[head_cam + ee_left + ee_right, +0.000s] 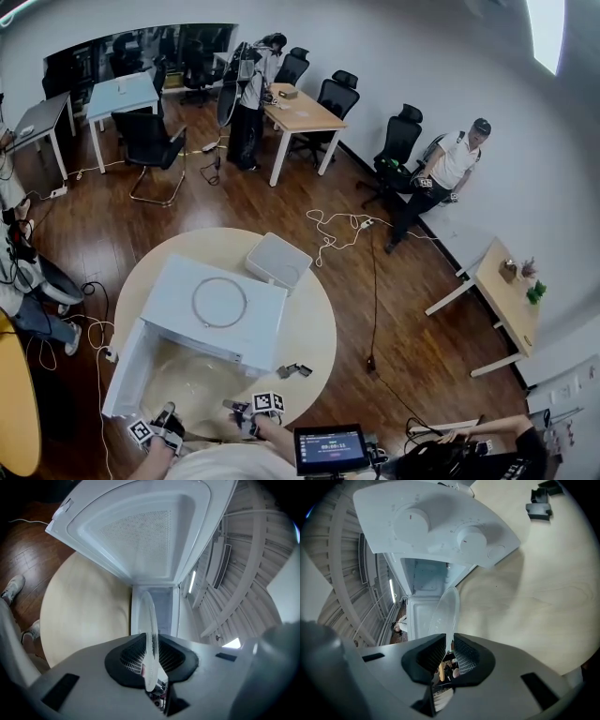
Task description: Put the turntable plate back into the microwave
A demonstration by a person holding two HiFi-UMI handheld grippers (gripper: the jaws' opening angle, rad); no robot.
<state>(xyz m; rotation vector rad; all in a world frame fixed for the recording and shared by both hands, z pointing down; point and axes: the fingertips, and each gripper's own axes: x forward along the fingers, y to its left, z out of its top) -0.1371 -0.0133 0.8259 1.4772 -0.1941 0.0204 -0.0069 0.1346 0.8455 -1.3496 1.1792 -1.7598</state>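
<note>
The white microwave [216, 305] stands on the round table [314, 328] with its door [127, 370] swung open to the left. A loose ring [219, 302] lies on its top. The clear glass turntable plate [192, 382] hangs in front of the open cavity, held at its near rim from both sides. My left gripper [167, 415] is shut on the plate's edge [150, 634]. My right gripper [236, 409] is shut on the plate's other side [445, 613]. The cavity [159, 606] shows beyond the left jaws, beside the door [140, 531]. The knob panel [436, 527] sits above the cavity [424, 606].
A flat white box [277, 260] lies on the table behind the microwave. A small black part [293, 370] sits right of it, also seen as a black part [539, 506]. A tablet [330, 448] is at the bottom edge. People, chairs, desks and floor cables surround the table.
</note>
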